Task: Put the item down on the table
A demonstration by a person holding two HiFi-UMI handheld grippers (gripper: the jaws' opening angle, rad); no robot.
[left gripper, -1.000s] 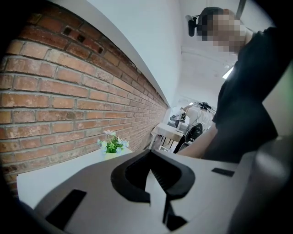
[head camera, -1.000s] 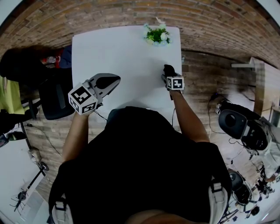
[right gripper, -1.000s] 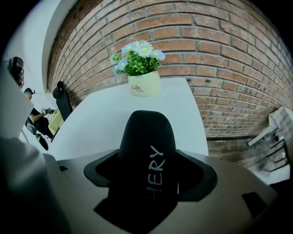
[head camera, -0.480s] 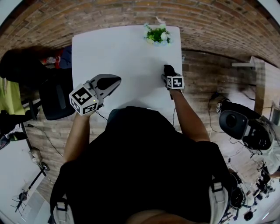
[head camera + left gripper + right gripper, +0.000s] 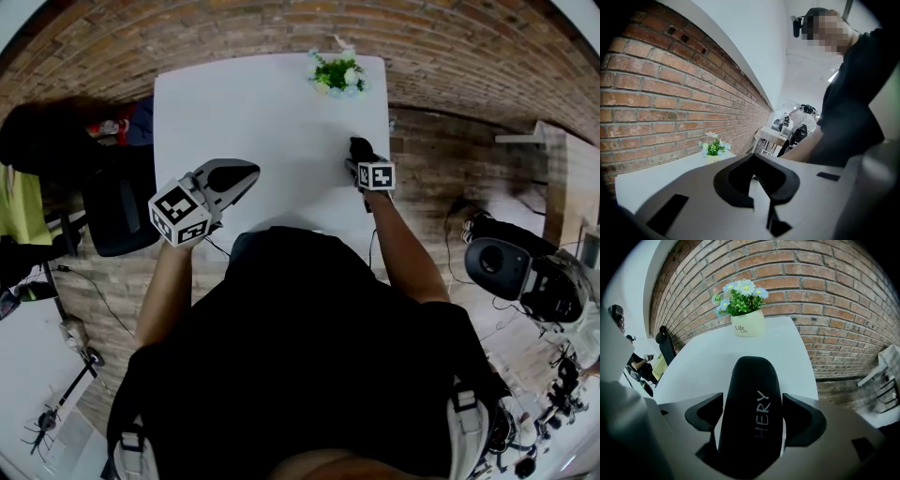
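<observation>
A black oblong item (image 5: 752, 413) with pale letters on it lies lengthwise between the jaws of my right gripper (image 5: 753, 420), which is shut on it. In the head view this gripper (image 5: 359, 152) is over the white table (image 5: 244, 112), close to its right edge, with the item (image 5: 357, 146) pointing toward the far side. I cannot tell whether the item touches the tabletop. My left gripper (image 5: 242, 174) hovers over the table's near left part. Its jaws (image 5: 754, 180) are shut with nothing between them.
A small white pot of flowers (image 5: 337, 75) stands at the table's far right edge, ahead of the held item (image 5: 746, 322). A black chair (image 5: 117, 211) sits left of the table. Dark equipment (image 5: 511, 267) lies on the floor to the right.
Almost nothing. The left gripper has drifted very slightly; the right gripper and the item stay where they were.
</observation>
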